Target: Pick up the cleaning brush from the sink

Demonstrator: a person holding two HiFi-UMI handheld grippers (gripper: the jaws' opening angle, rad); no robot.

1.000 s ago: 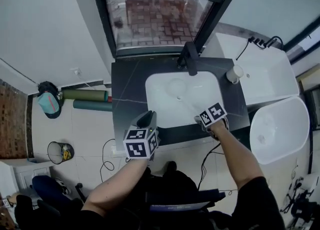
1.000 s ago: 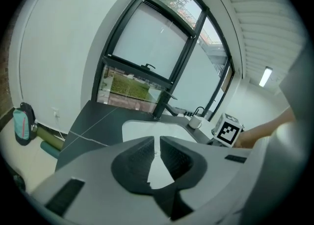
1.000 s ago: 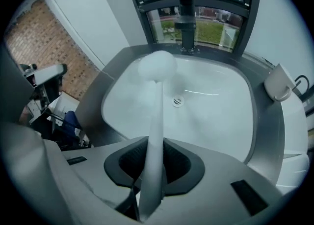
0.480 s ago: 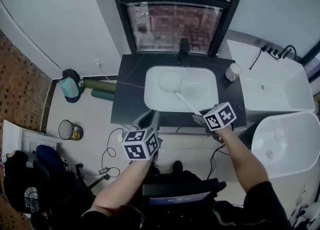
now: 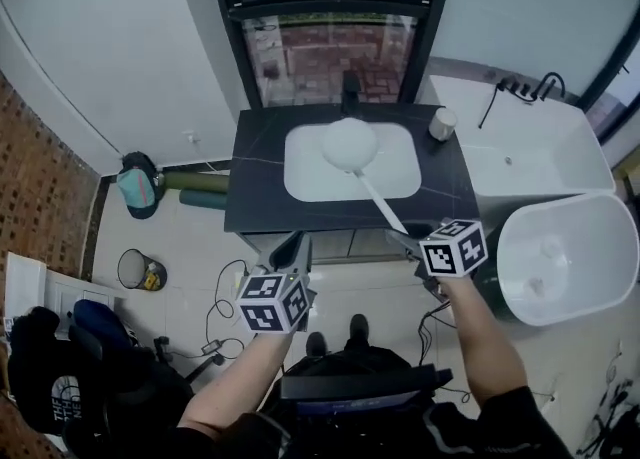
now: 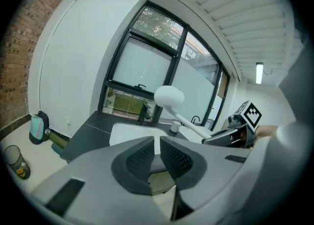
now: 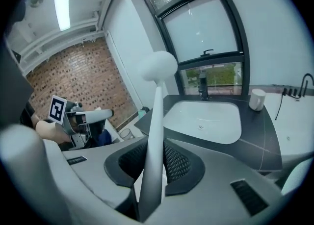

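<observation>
The cleaning brush [image 5: 348, 143] is white, with a rounded head and a long thin handle. It hangs in the air above the white sink [image 5: 305, 182] in the dark counter. My right gripper [image 5: 408, 239] is shut on the lower end of the handle, in front of the counter's near edge. In the right gripper view the handle [image 7: 154, 136] stands up between the pads of the right gripper [image 7: 153, 162], and the sink [image 7: 206, 121] lies beyond. My left gripper [image 5: 297, 250] hovers to the left, in front of the counter. The left gripper [image 6: 157, 153] is shut with nothing in it.
A black faucet [image 5: 350, 87] stands behind the basin, below a window. A white cup [image 5: 440, 124] sits on the counter's right end. White tubs [image 5: 560, 257] stand to the right. On the floor at the left are green rolls [image 5: 195, 182], a bin [image 5: 140, 269] and cables.
Both grippers have drawn back from the sink and risen. The brush has come up out of the basin with the right gripper, and its head now hangs above the sink.
</observation>
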